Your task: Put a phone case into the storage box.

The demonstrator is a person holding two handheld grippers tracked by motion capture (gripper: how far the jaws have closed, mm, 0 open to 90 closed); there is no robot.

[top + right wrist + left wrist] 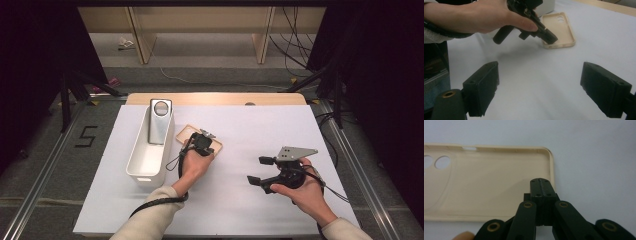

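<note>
We note the beige phone case (198,139) lying open side up on the white table cover (260,200), just beside the long wall of the white bin (145,165), in which a silver phone (160,121) leans. Our left gripper (540,181) has its jaws pressed together with nothing between them, tips poised over the case's inner face near one short end; whether they touch it we cannot tell. Our right gripper (541,87) rests well apart from the case, on the side away from the bin, jaws spread wide over bare cover.
</note>
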